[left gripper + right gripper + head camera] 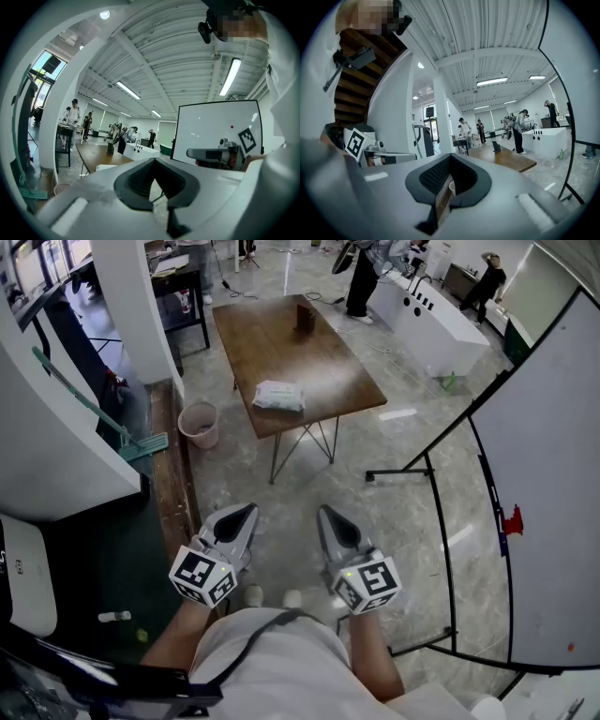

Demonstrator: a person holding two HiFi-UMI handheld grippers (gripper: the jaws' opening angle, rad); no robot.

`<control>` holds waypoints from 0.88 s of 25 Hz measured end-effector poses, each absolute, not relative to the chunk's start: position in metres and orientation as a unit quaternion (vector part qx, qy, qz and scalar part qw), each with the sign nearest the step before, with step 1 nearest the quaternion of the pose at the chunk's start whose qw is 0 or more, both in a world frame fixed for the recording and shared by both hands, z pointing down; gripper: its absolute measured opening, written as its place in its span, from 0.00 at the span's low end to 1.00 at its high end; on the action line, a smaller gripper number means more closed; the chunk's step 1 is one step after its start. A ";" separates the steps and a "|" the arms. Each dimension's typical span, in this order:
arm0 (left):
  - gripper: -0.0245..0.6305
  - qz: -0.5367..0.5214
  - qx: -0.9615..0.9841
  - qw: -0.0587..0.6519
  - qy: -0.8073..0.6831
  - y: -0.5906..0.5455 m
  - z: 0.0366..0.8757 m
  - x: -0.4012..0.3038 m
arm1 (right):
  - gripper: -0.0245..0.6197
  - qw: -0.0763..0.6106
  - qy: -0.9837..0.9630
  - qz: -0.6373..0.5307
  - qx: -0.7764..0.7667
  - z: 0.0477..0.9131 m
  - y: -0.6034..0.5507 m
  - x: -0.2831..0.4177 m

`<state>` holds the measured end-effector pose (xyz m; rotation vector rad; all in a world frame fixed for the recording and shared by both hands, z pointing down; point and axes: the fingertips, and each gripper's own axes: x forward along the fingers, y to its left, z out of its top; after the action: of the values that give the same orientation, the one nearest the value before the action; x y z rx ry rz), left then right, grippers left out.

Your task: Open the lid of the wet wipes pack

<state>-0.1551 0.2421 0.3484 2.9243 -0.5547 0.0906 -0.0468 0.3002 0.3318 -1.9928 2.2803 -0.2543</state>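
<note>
The wet wipes pack (278, 396), white with a pale green tint, lies near the front edge of a brown wooden table (319, 357) some way ahead of me. It shows small and white on the table in the left gripper view (105, 167). Both grippers are held close to my body, far short of the table, side by side and pointing level. My left gripper (246, 514) (154, 163) is shut with nothing in it. My right gripper (328, 514) (450, 158) is shut and holds nothing too.
A pink bin (198, 424) stands on the floor left of the table. A dark box (305, 317) sits at the table's far end. A large whiteboard on a black stand (553, 474) fills the right side. A white pillar (141, 306) and a green mop (94, 413) are on the left. People stand at the back.
</note>
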 end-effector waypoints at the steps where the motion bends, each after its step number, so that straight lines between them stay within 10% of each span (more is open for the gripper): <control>1: 0.05 0.030 0.979 0.082 -0.186 0.244 0.347 -0.155 | 0.05 0.050 0.750 -0.085 -0.654 0.331 0.302 -0.047; 22: 0.05 0.023 0.971 0.087 -0.222 0.274 0.344 -0.136 | 0.05 0.056 0.774 -0.107 -0.621 0.342 0.335 -0.023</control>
<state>-0.1357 0.2735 0.3436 2.8924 -0.6627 0.0695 -0.0229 0.3347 0.3421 -1.8851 2.3491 -0.3231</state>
